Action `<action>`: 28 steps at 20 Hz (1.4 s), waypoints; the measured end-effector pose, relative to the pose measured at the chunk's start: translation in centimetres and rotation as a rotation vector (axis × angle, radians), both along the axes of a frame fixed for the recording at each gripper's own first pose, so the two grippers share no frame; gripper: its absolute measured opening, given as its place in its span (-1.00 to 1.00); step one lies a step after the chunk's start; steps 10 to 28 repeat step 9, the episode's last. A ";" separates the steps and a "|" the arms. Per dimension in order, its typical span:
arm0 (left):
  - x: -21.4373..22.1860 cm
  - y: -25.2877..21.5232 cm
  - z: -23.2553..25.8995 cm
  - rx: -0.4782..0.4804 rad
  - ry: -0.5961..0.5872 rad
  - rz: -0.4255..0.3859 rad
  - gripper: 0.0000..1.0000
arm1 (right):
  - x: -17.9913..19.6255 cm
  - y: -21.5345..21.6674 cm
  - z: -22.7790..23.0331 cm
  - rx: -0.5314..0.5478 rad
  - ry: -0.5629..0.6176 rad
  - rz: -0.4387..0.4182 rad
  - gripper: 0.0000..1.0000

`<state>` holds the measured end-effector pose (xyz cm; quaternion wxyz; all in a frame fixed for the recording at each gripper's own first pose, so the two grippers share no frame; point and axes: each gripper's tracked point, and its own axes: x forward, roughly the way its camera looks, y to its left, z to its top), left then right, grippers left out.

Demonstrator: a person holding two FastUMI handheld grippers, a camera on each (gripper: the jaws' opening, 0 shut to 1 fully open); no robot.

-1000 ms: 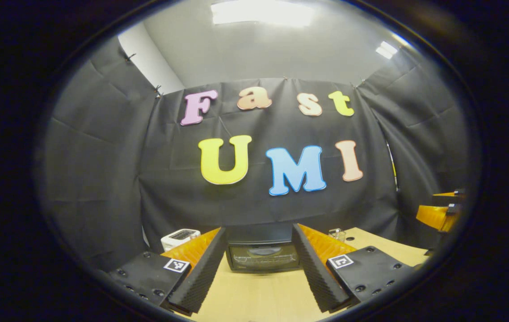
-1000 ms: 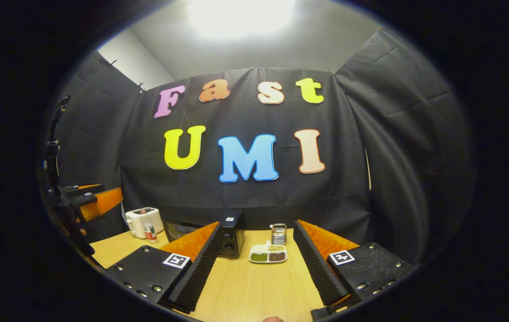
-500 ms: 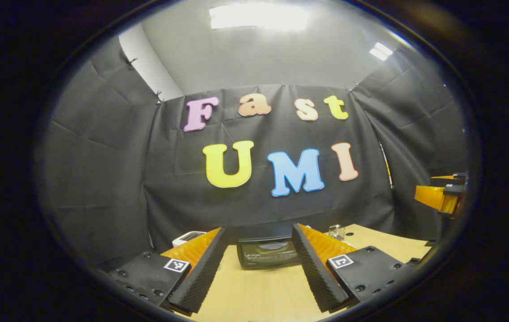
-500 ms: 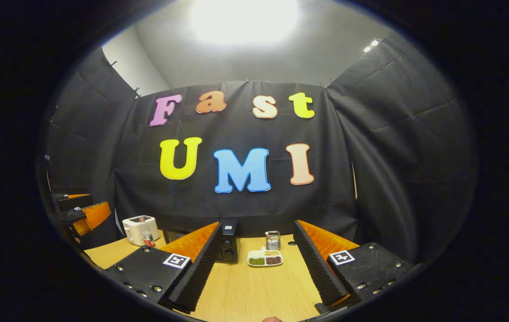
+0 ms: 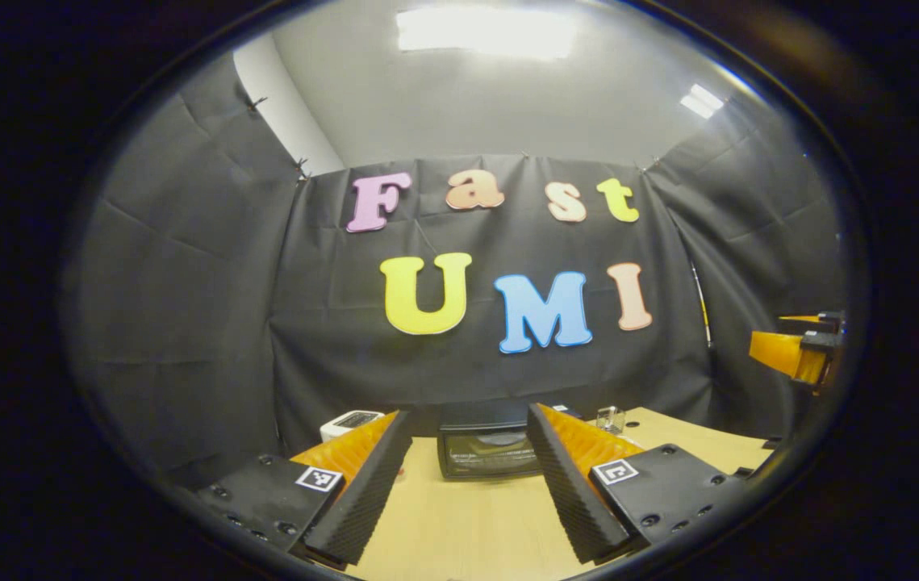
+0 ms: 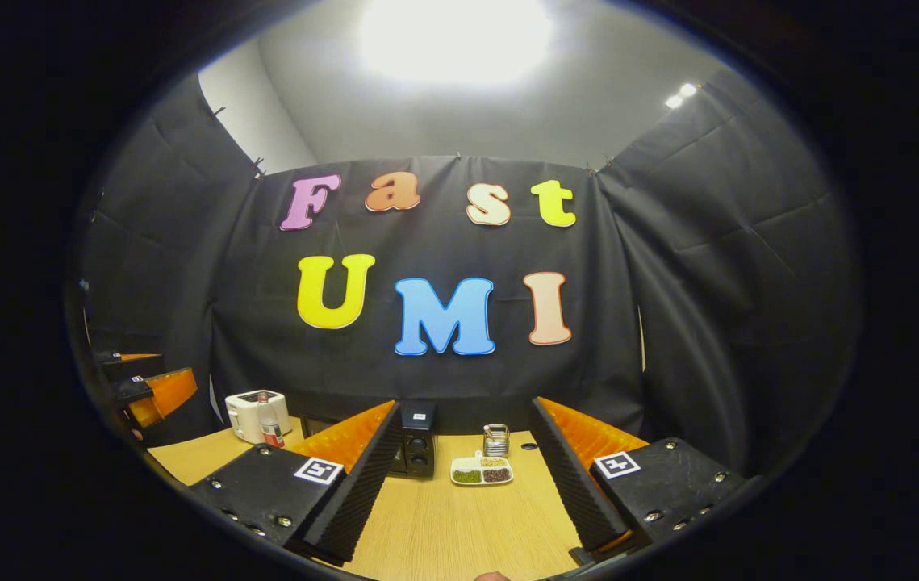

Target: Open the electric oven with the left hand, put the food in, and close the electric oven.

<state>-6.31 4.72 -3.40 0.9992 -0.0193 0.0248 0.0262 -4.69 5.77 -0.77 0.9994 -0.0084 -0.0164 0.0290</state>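
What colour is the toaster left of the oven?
White toaster, clearest in the right gripper view.

Light wooden table point(image 6: 459, 524), black electric oven point(image 5: 490, 452), white toaster point(image 6: 249, 413), bottle point(image 6: 269, 424), divided food tray point(image 6: 482, 473), metal rack point(image 6: 496, 440)

place: recording booth | evidence: black cloth walls point(image 6: 709, 266), wooden table point(image 6: 459, 524), ceiling light point(image 6: 455, 32)

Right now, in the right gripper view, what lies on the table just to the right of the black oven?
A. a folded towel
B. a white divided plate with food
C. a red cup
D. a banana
B: a white divided plate holding green, brown and pale food lies on the table just right of the oven, in front of a small metal rack.
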 end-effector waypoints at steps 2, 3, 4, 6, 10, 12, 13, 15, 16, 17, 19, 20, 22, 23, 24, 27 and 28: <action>-0.1 0.3 0.1 -0.007 -0.001 0.001 1.00 | -0.2 0.7 0.3 -0.014 -0.005 0.010 0.95; -0.2 0.7 0.2 -0.004 -0.004 0.005 1.00 | -0.4 1.1 0.4 -0.013 -0.008 0.015 0.95; -0.1 0.9 0.3 0.000 -0.007 0.007 0.80 | -0.5 1.4 0.5 -0.013 -0.012 0.021 0.95; -0.4 1.3 0.6 0.007 -0.014 0.012 0.90 | -0.7 1.7 0.3 -0.013 -0.010 0.027 0.95; -0.9 1.6 0.7 0.011 -0.014 0.012 1.00 | -1.0 2.1 0.4 0.002 -0.010 0.032 0.95; -0.9 1.6 0.7 0.011 -0.014 0.012 1.00 | -1.0 2.1 0.4 0.002 -0.010 0.032 0.95; -0.9 1.6 0.7 0.011 -0.014 0.012 1.00 | -1.0 2.1 0.4 0.002 -0.010 0.032 0.95; -0.9 1.6 0.7 0.011 -0.014 0.012 1.00 | -1.0 2.1 0.4 0.002 -0.010 0.032 0.95; -0.9 1.6 0.7 0.011 -0.014 0.012 1.00 | -1.0 2.1 0.4 0.002 -0.010 0.032 0.95; -0.9 1.6 0.7 0.011 -0.014 0.012 1.00 | -1.0 2.1 0.4 0.002 -0.010 0.032 0.95; -0.9 1.6 0.7 0.011 -0.014 0.012 1.00 | -1.0 2.1 0.4 0.002 -0.010 0.032 0.95; -0.9 1.6 0.7 0.011 -0.014 0.012 1.00 | -1.0 2.1 0.4 0.002 -0.010 0.032 0.95; -0.9 1.6 0.7 0.011 -0.014 0.012 1.00 | -1.0 2.1 0.4 0.002 -0.010 0.032 0.95; -0.9 1.6 0.7 0.011 -0.014 0.012 1.00 | -1.0 2.1 0.4 0.002 -0.010 0.032 0.95; -0.9 1.6 0.7 0.011 -0.014 0.012 1.00 | -1.0 2.1 0.4 0.002 -0.010 0.032 0.95; -0.9 1.6 0.7 0.011 -0.014 0.012 1.00 | -1.0 2.1 0.4 0.002 -0.010 0.032 0.95; -0.9 1.6 0.7 0.011 -0.014 0.012 1.00 | -1.0 2.1 0.4 0.002 -0.010 0.032 0.95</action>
